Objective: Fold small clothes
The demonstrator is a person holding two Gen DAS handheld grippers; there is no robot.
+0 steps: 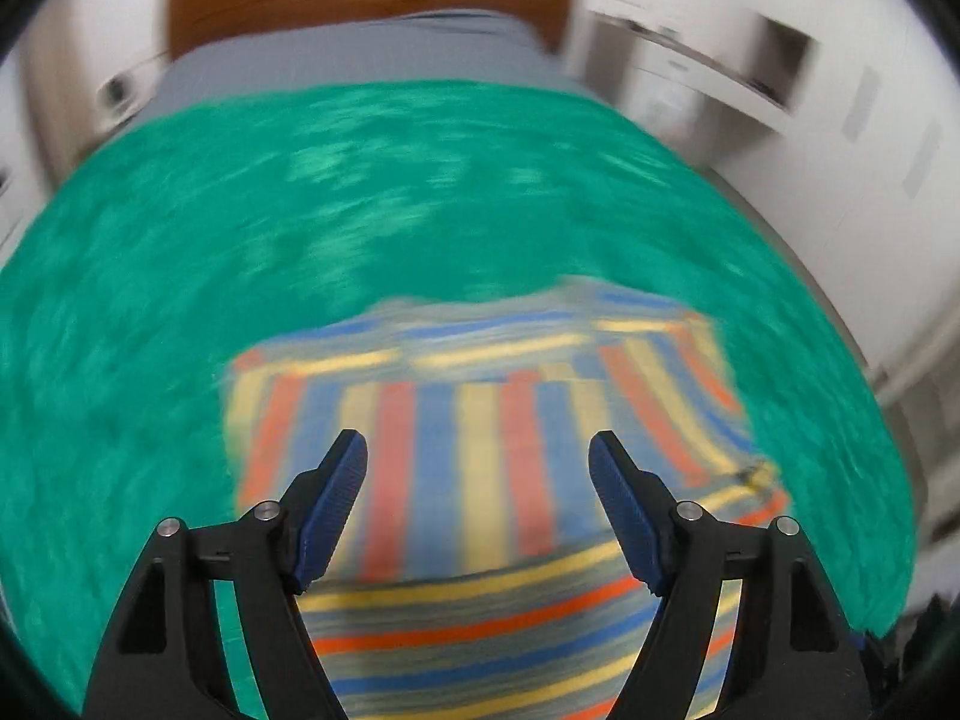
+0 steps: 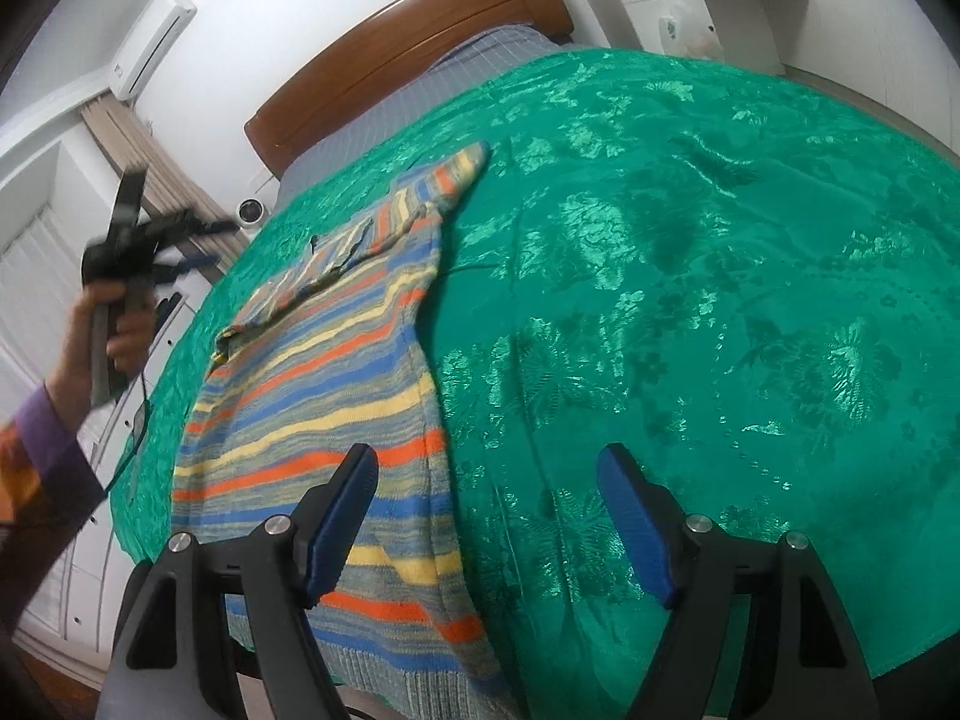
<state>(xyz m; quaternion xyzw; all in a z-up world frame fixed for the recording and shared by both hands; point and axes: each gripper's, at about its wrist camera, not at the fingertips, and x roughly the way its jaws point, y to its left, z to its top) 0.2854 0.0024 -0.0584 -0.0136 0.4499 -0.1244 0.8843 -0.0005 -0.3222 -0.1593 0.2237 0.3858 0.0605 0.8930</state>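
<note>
The striped knit sweater (image 2: pixel 336 396) lies spread on the green satin bedspread (image 2: pixel 690 276), towards the near edge of the bed, its ribbed hem (image 2: pixel 414 678) hanging just over that edge. One sleeve (image 2: pixel 420 198) is folded across the upper body, its cuff pointing towards the wooden headboard (image 2: pixel 414 36). In the left wrist view the sweater (image 1: pixel 480 450) is blurred, but it shows a part with upright stripes lying over the crosswise-striped body, so it looks partly folded.

As a judgement, the knit is soft, light and limp; it will sag and stretch if lifted from one point, and the glossy bedspread may let it slide when dragged. The firmest holds look like the ribbed hem corners and the shoulder seams, pinched through both layers.

The right hand-held gripper (image 2: pixel 486 468) hovers above the sweater's side edge, jaws wide and empty. The left hand-held gripper (image 1: pixel 477 450) is above the sweater, also spread wide with nothing between its pads; from the right wrist view it (image 2: pixel 198 240) appears raised, clear of the bed.
</note>
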